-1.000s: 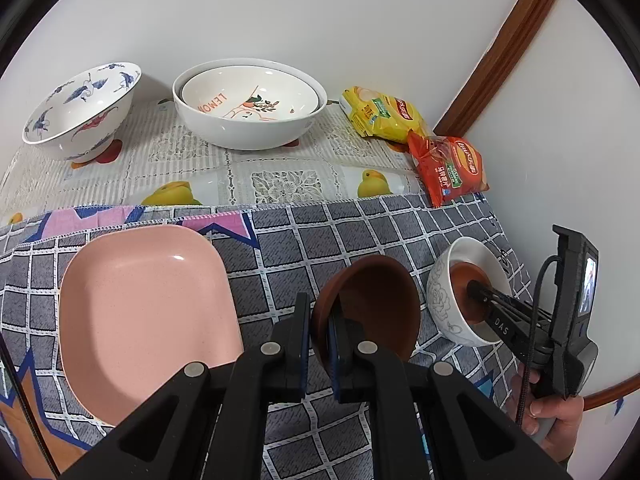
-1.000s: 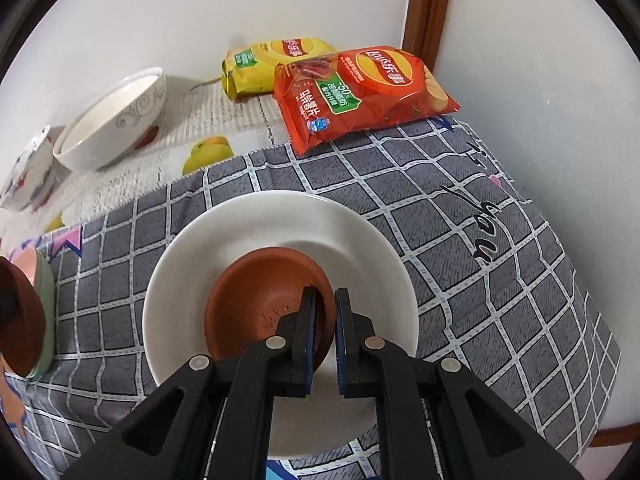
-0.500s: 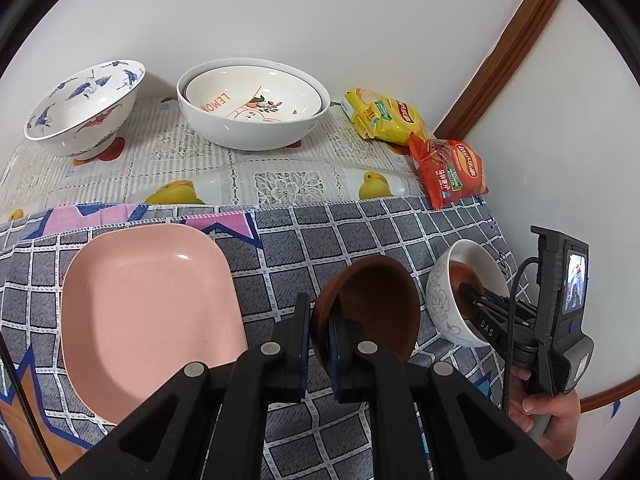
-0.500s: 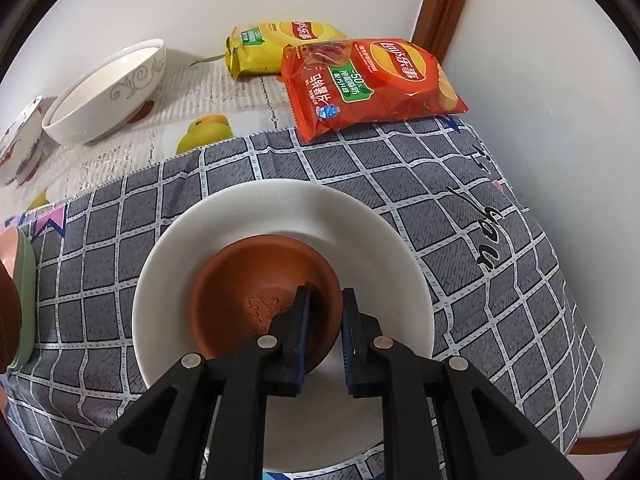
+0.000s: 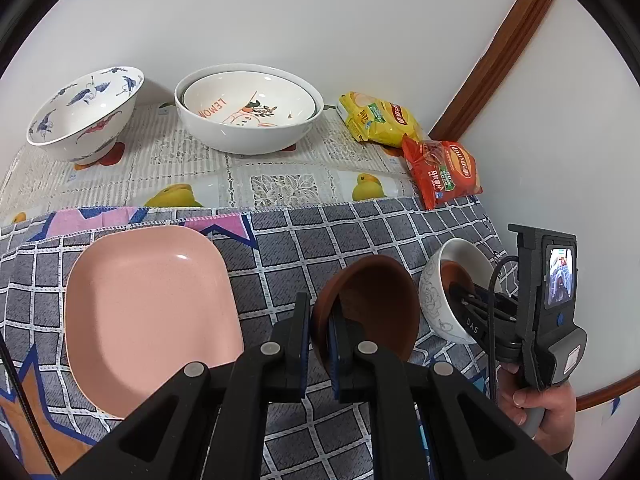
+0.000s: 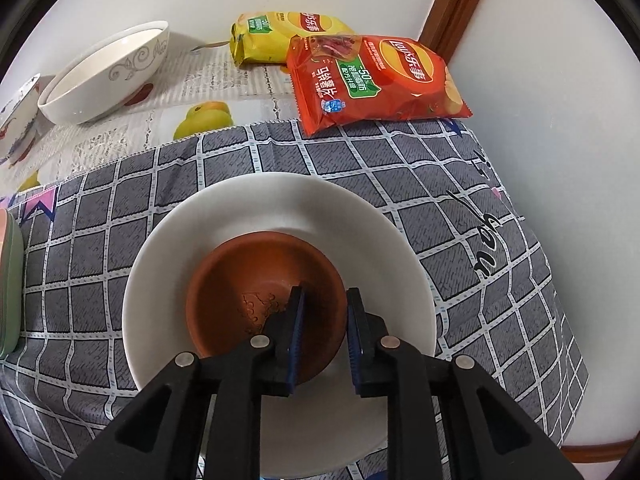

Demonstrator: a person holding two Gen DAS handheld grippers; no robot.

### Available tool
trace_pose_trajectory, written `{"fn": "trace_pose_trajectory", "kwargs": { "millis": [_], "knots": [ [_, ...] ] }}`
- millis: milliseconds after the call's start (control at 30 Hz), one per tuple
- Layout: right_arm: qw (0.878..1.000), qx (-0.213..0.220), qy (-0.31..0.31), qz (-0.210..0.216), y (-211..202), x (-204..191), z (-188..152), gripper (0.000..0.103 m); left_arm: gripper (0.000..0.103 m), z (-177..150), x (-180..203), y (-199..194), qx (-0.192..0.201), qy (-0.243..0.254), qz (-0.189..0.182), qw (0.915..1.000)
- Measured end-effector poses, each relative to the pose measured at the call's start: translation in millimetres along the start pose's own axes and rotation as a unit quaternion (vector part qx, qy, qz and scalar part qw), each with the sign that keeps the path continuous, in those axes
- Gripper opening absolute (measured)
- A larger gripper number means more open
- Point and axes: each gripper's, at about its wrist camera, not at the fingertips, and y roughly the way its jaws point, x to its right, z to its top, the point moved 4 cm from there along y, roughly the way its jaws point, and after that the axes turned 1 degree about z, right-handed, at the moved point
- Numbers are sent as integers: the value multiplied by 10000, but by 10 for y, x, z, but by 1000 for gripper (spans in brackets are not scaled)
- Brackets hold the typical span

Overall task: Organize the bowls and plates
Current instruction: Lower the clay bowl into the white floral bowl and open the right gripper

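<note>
Left gripper (image 5: pixel 319 334): its two fingers are pinching the near rim of a brown bowl (image 5: pixel 374 304), one finger outside the wall and one inside, and are holding it tipped up on edge over the grey checked cloth (image 5: pixel 296 248).

Held brown bowl: it is hanging between the pink square plate (image 5: pixel 148 304) and the white floral bowl (image 5: pixel 436 300), its hollow facing to the right.

Right gripper (image 6: pixel 323 334): its fingers are standing clearly apart and gripping nothing; the left finger is sitting inside a second brown bowl (image 6: pixel 256 292) and the right finger just outside that bowl's wall, so the rim is lying in the gap between them.

Second brown bowl: it is sitting nested in the white floral bowl (image 6: pixel 280 216), which is resting on the checked cloth (image 6: pixel 360 160) near the table's right edge.

Right hand (image 5: pixel 536 404): it is wrapping the right tool's handle, seen from the left wrist camera.

Pink square plate: it is lying flat on the cloth, to the left of the held bowl.

Back of the table: a blue crane-patterned bowl (image 5: pixel 86 114) is standing at the left, and a "LEMON" bowl (image 5: pixel 248 100) is sitting inside a large white bowl (image 5: pixel 240 136) beside it.

Snacks: a yellow chip bag (image 6: pixel 288 34) and a red chip bag (image 6: pixel 376 80) are lying in the far right corner, the red one overlapping the cloth's edge.
</note>
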Motion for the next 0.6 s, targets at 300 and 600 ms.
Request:
{"fn": "trace_pose_trajectory", "kwargs": {
  "millis": [300,600],
  "knots": [
    [9998,116,46,184,-68,18,-52,21,8,-37,59,-26,-9,21,9,10000],
    [9990,306,68,304,-218,80,-97,26,8,-66,171,-91,33,103,40,9999]
  ]
}}
